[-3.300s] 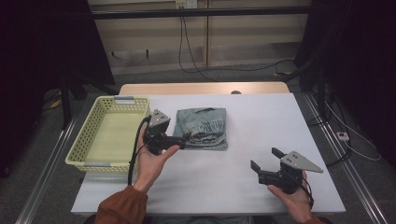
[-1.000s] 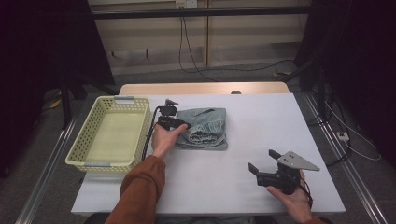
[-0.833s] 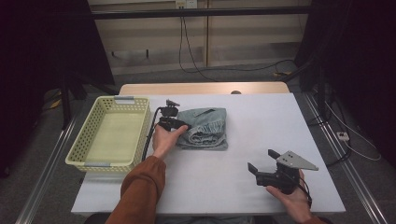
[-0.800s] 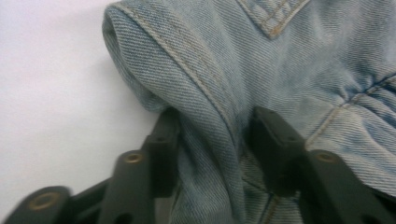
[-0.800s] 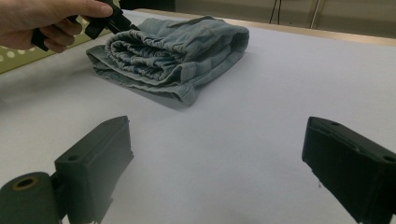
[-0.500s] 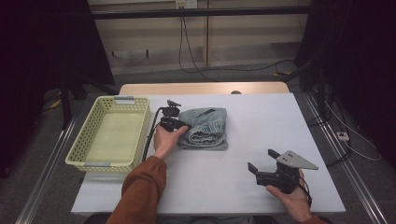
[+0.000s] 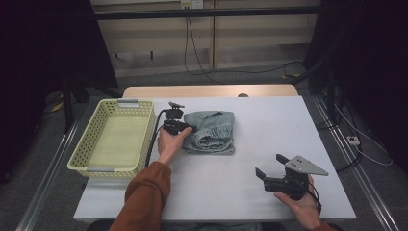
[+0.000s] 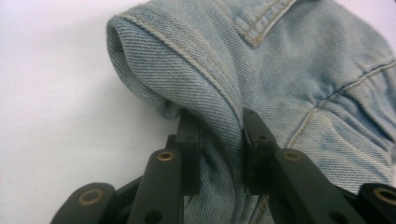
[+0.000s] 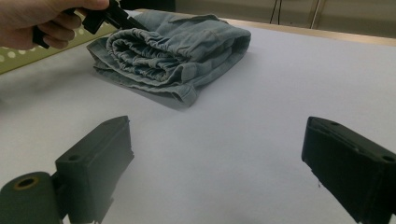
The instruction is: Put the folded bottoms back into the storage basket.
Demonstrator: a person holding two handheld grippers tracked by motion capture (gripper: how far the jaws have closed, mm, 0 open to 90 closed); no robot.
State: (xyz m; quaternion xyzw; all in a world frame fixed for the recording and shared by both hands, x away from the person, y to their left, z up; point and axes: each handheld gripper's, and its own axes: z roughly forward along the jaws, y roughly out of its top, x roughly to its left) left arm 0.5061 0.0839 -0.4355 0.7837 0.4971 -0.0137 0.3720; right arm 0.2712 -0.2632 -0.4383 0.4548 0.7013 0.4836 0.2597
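Observation:
A folded light-blue denim garment [image 7: 211,132] lies on the white table [image 7: 269,125], just right of the basket. My left gripper [image 7: 185,127] is at the garment's left edge. In the left gripper view, the left gripper [image 8: 219,121] is shut on a raised fold of the denim garment [image 8: 299,60], with cloth pinched between both jaws. My right gripper [image 7: 268,164] rests in a hand near the front right of the table, open and holding nothing. In the right gripper view, the right gripper [image 9: 217,154] has its jaws wide apart over bare table, and the denim garment [image 9: 187,51] lies farther off.
A pale yellow perforated basket [image 7: 86,159] with nothing in it stands at the table's left side. A wooden tabletop strip [image 7: 207,91] runs behind the white surface. Cables lie on the floor beyond.
Since 3.3 s ago my left gripper moved up from the table in front of the garment to its left edge and shut on a fold. The right gripper has barely moved.

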